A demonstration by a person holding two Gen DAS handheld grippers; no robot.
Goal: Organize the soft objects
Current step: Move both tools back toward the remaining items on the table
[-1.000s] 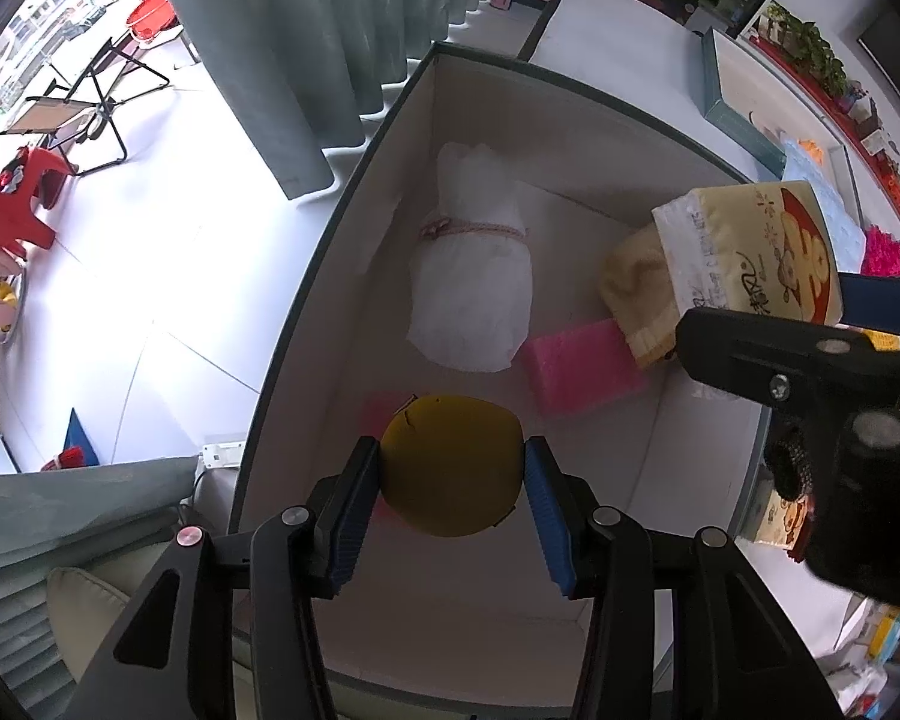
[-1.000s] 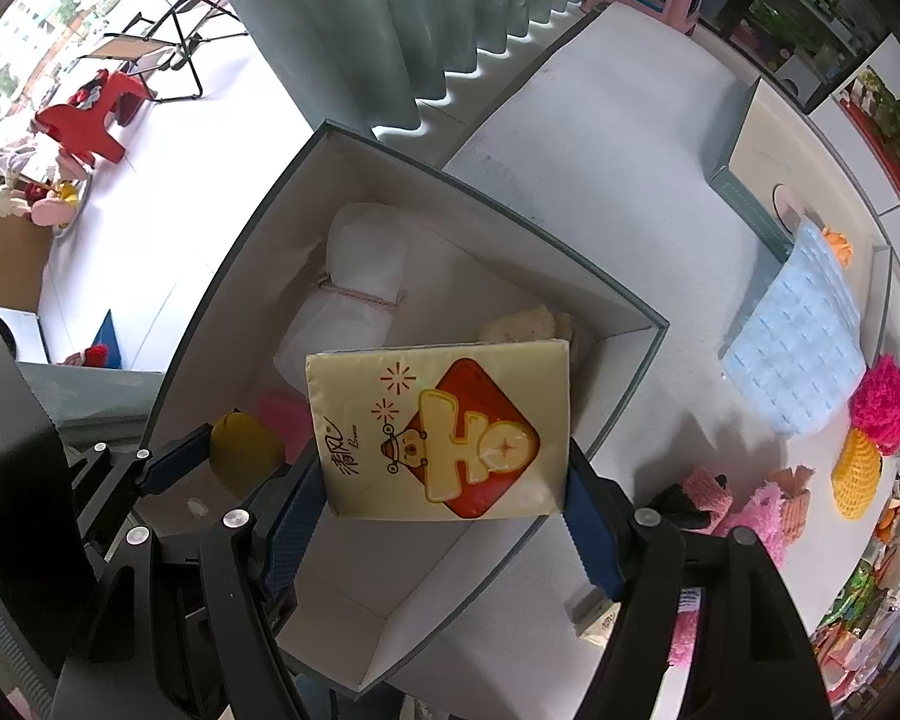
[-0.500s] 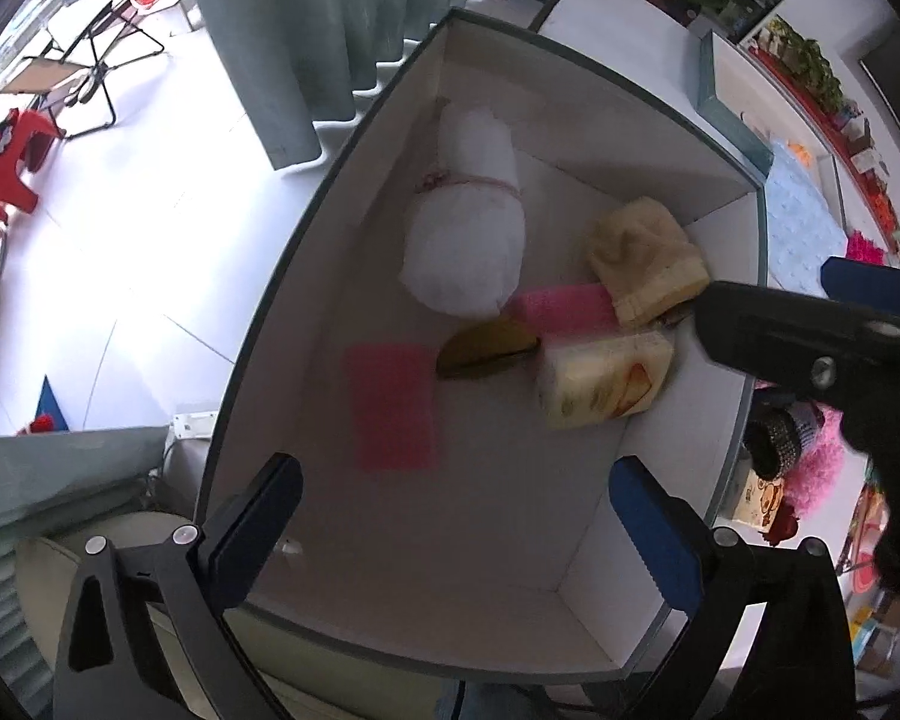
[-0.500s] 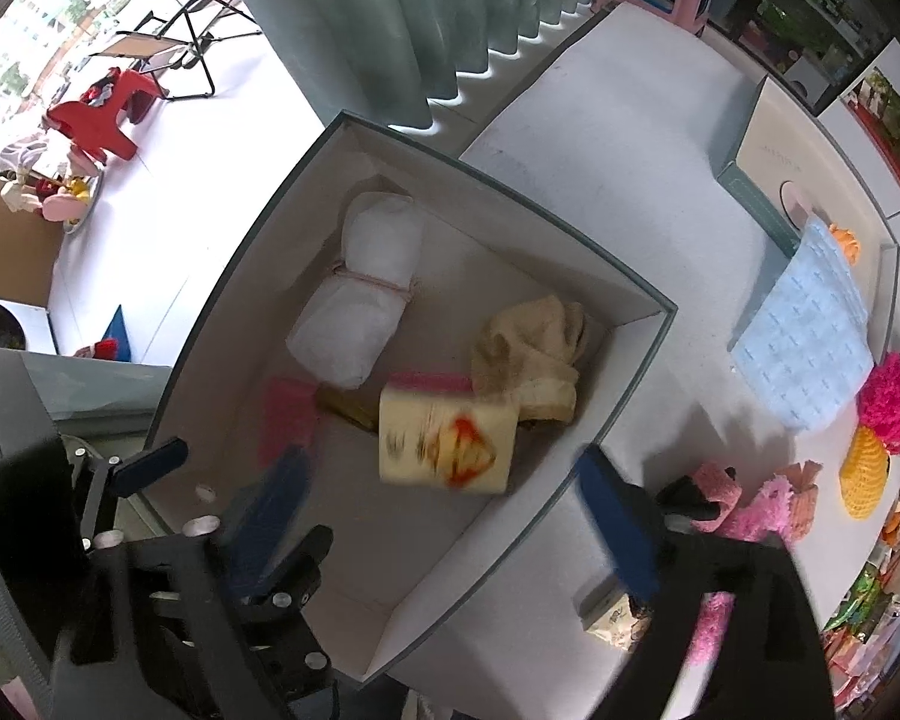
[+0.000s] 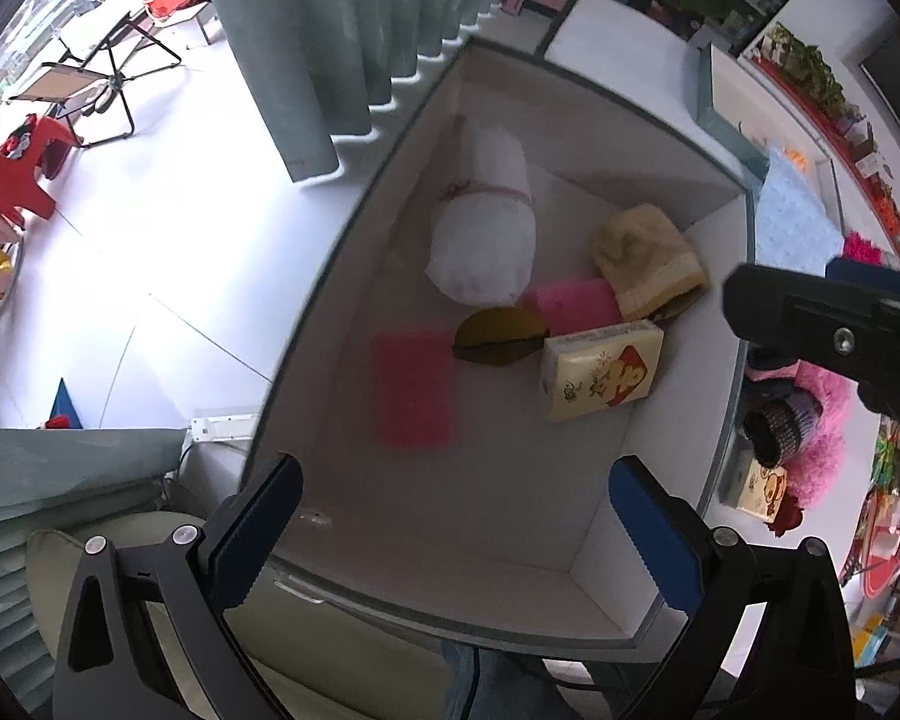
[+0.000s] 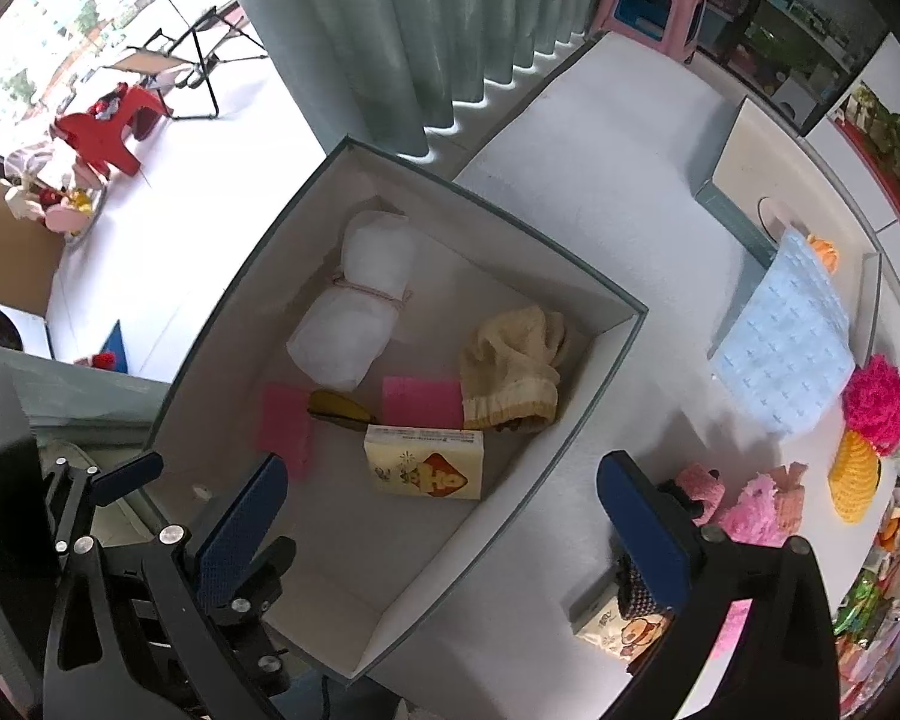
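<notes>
Hanging spread wide over the white box [image 5: 342, 252], the left gripper [image 5: 450, 516], with nothing between its blue pads, jaws having just been opening. Gaping likewise, the right gripper [image 6: 441, 516], empty, jaws just opened, poised above the box's near right wall. Lying on the box floor: the yellow tissue pack [image 6: 424, 470] near the right wall, the dark yellow disc [image 5: 501, 336] just left of it, touching a pink sponge [image 5: 573, 306], a second pink pad [image 5: 413, 387] further left. Resting farther back, a beige cloth [image 6: 510, 378] and a white tied bundle [image 6: 354, 312]. Sitting outside on the table to the right, a blue mat [image 6: 786, 342] and pink and yellow fluffy items [image 6: 870, 402].
</notes>
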